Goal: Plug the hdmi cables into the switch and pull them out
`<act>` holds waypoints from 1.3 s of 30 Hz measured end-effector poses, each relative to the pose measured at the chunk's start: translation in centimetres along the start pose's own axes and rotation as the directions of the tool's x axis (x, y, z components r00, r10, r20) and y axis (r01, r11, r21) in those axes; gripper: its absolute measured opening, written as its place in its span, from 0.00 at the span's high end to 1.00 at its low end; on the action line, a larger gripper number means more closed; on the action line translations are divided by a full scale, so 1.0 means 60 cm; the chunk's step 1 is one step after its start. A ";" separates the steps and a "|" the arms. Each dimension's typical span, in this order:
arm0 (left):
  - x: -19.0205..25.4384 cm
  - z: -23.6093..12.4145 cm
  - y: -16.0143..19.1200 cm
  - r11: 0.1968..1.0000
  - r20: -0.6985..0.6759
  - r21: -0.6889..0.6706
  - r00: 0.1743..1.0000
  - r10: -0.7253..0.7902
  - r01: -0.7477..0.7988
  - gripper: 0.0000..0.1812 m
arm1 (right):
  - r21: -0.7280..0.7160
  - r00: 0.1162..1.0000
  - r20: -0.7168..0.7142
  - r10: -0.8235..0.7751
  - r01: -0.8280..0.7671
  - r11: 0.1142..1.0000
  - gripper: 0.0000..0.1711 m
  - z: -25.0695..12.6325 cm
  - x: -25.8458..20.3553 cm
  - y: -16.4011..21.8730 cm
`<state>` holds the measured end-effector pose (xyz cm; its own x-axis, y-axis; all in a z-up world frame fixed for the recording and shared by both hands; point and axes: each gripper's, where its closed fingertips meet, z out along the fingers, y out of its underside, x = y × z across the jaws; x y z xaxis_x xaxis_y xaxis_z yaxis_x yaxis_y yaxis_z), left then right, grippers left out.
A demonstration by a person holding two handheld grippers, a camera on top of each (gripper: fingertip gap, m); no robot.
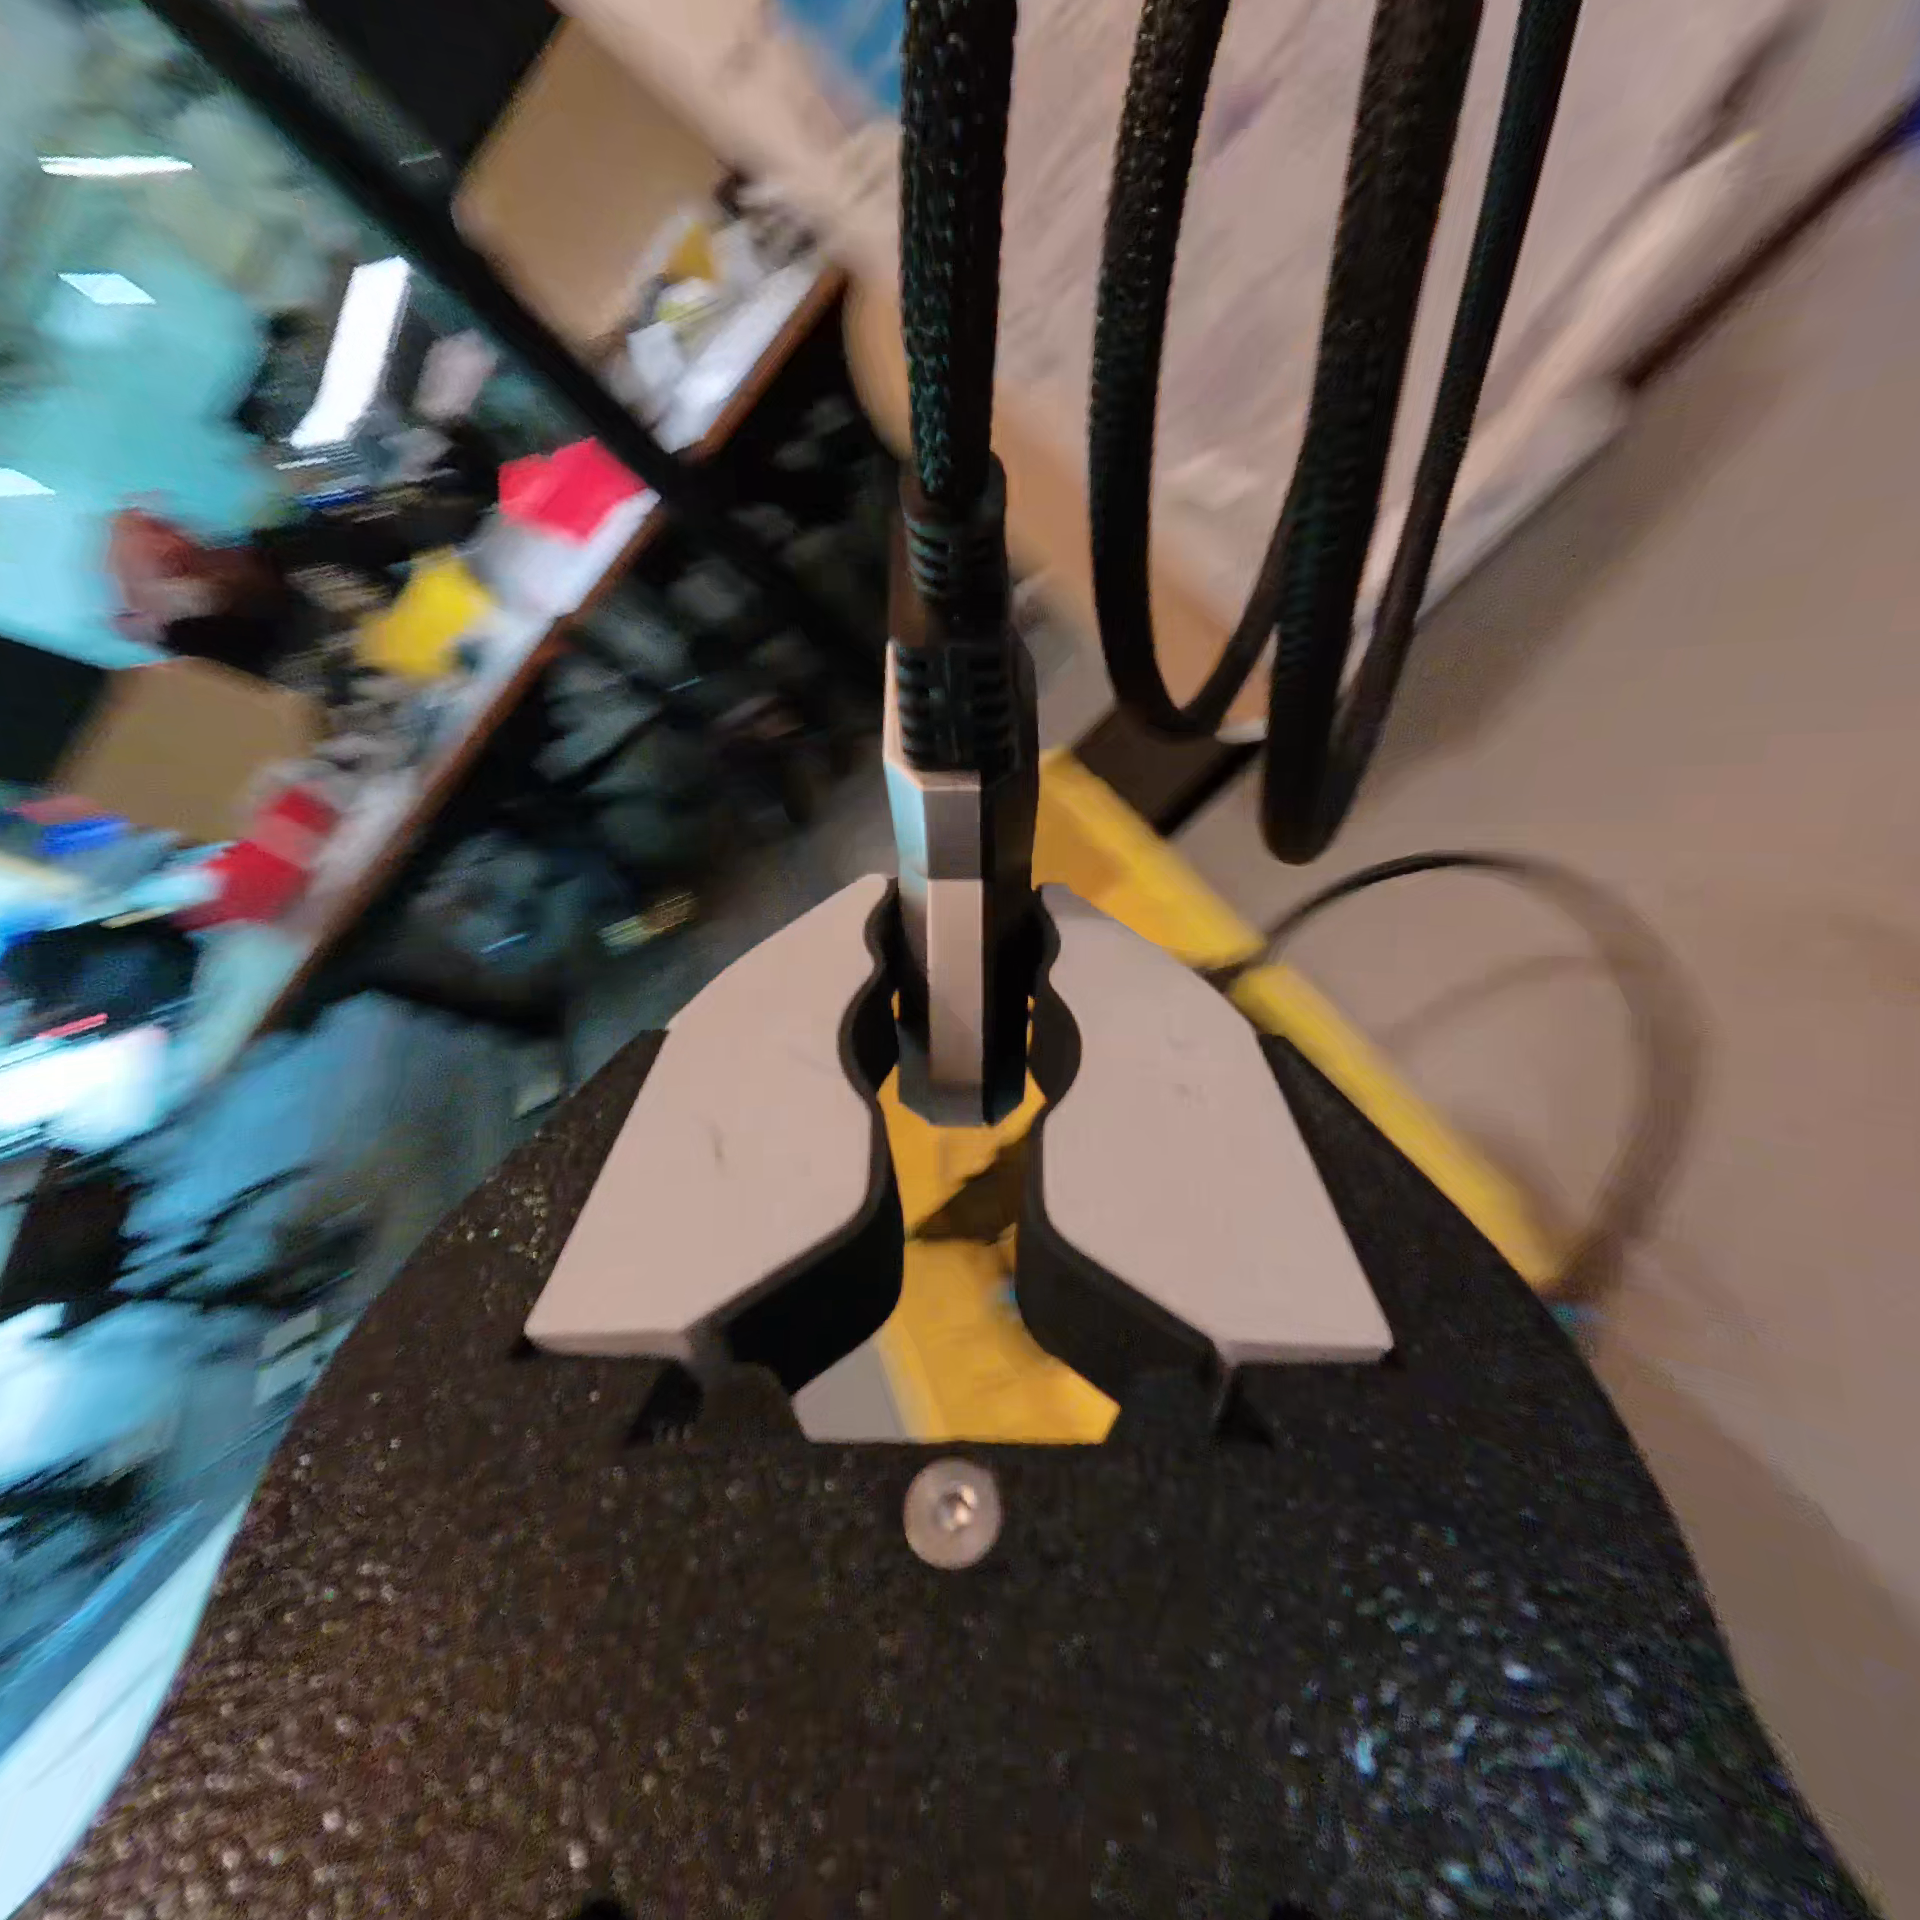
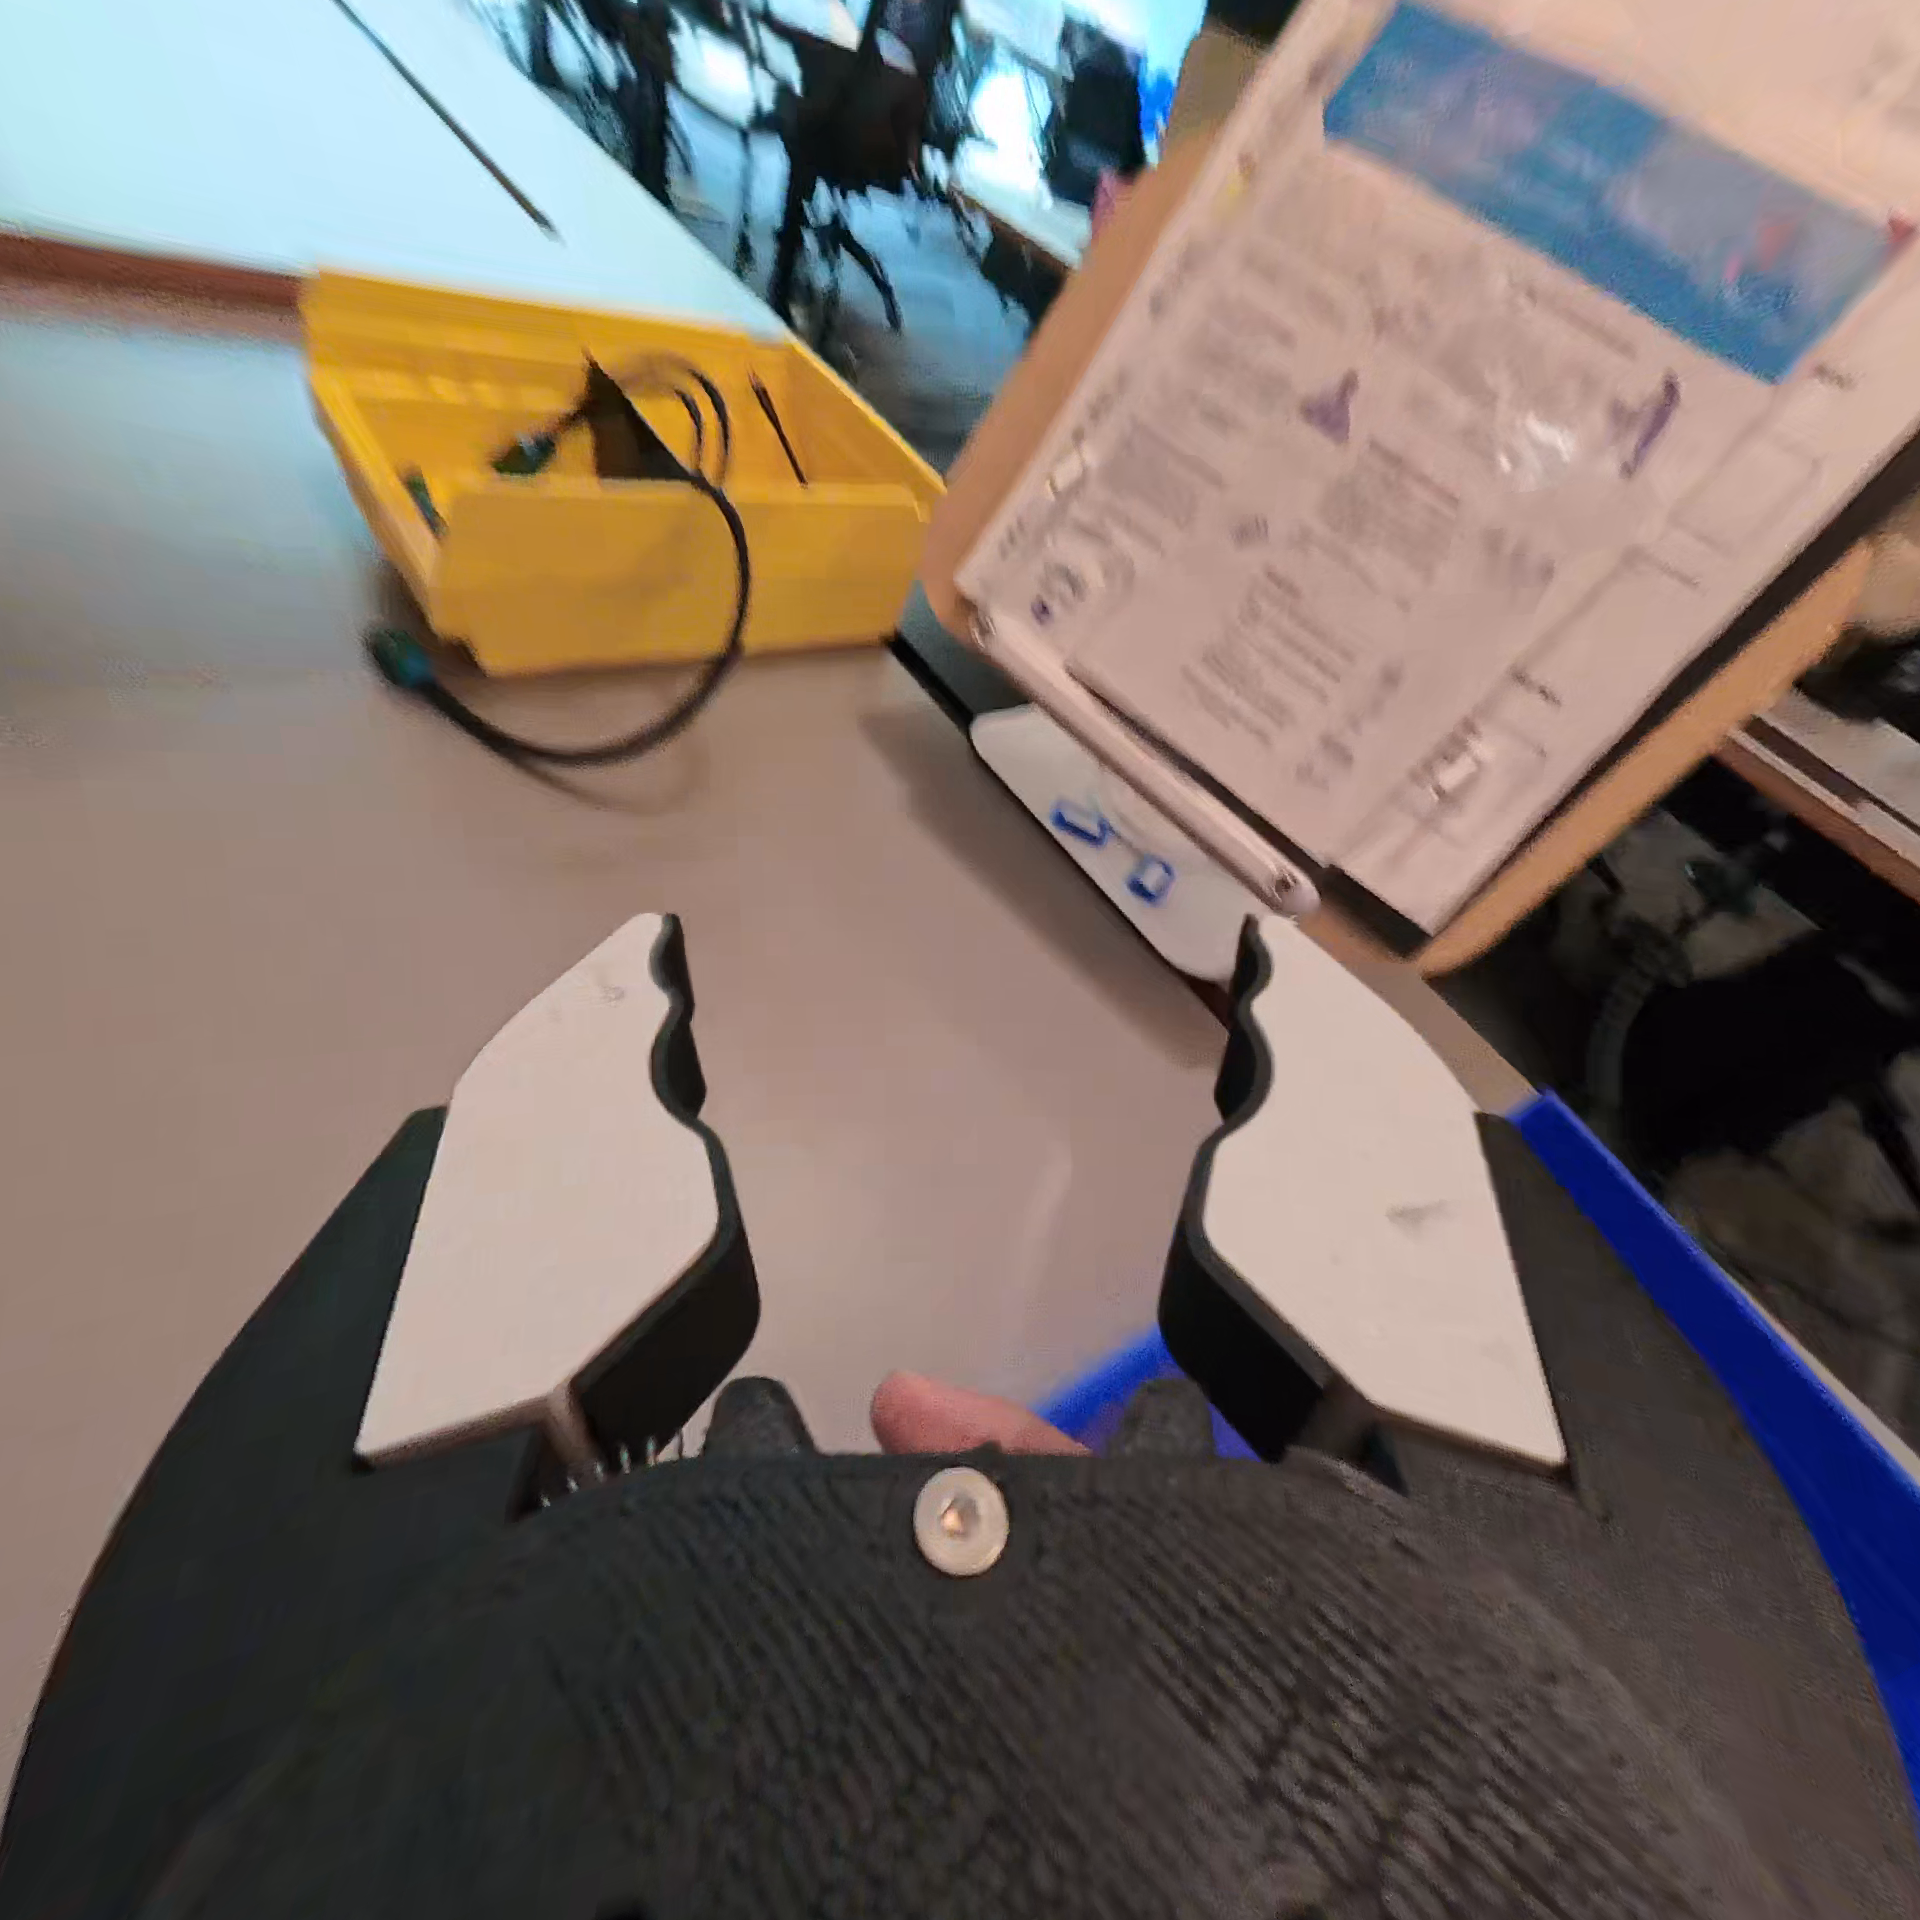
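Only left gripper (image 1: 961, 997) clamps HDMI plug (image 1: 956, 935), right gripper (image 2: 961, 997) agape, seemingly above table (image 2: 208, 935).

The left tool (image 1: 961, 997) has a speckled black body and 2 pale grey finger plates. Between them sits a silver-grey plug (image 1: 951, 935) with a ribbed black collar, on a black braided cable (image 1: 945, 260). Under it shows a yellow bin (image 1: 1143, 894). The right tool (image 2: 961, 1029) is black with the same 2 grey plates; ahead lies a grey-beige tabletop (image 2: 260, 935), and beside its right finger a blue bin (image 2: 1704, 1299).
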<state>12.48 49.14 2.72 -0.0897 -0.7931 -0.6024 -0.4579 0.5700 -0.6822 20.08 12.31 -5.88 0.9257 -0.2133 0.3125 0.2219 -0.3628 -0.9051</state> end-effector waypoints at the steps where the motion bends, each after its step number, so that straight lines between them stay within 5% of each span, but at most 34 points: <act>1: 0.045 -0.012 -0.025 0.997 -0.119 0.046 0.992 -0.048 0.054 0.88 | 0.048 0.999 0.031 0.027 -0.029 0.998 0.41 0.008 -0.009 -0.019; 5: 0.209 -0.051 -0.077 0.973 -0.513 0.065 0.844 -0.158 0.222 0.88 | 0.191 0.990 0.099 0.097 -0.115 0.975 0.40 0.007 -0.038 -0.082; 11: 0.387 -0.075 -0.069 0.920 -0.853 -0.168 0.416 -0.316 0.354 0.89 | 0.198 0.998 0.055 0.012 -0.023 0.980 0.43 -0.045 -0.045 -0.090; 15: 0.454 -0.043 -0.035 0.877 -0.857 -0.351 0.265 -0.442 0.328 0.89 | 0.165 0.992 0.125 0.023 -0.044 0.985 0.51 -0.061 -0.071 -0.069; 20: 0.517 -0.004 -0.013 0.822 -0.834 -0.476 0.137 -0.535 0.311 0.89 | 0.006 0.984 0.130 -0.121 0.121 0.993 0.56 -0.023 -0.090 -0.015; 23: 0.542 0.001 -0.011 0.802 -0.827 -0.522 0.060 -0.559 0.289 0.89 | 0.033 0.952 0.113 -0.284 0.282 0.959 0.59 0.015 -0.081 -0.020; 27: 0.569 -0.019 -0.006 0.821 -0.841 -0.537 -0.041 -0.540 0.196 0.89 | 0.110 0.768 0.203 -0.608 0.599 0.793 0.59 0.068 -0.104 -0.022; 33: 0.578 -0.057 0.003 0.855 -0.852 -0.516 -0.135 -0.506 0.056 0.89 | 0.179 0.443 0.376 -0.814 0.827 0.532 0.67 0.115 -0.173 0.015; 39: 0.578 -0.070 0.005 0.873 -0.862 -0.486 -0.151 -0.484 -0.021 0.89 | 0.237 0.334 0.384 -0.861 0.866 0.441 0.78 0.126 -0.214 0.028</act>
<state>5.48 20.91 -16.65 -0.5275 -0.3412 0.7781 -0.8283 0.4101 -0.3817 10.90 21.31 -13.62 0.2357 0.5898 0.7724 0.9717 -0.1301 -0.1972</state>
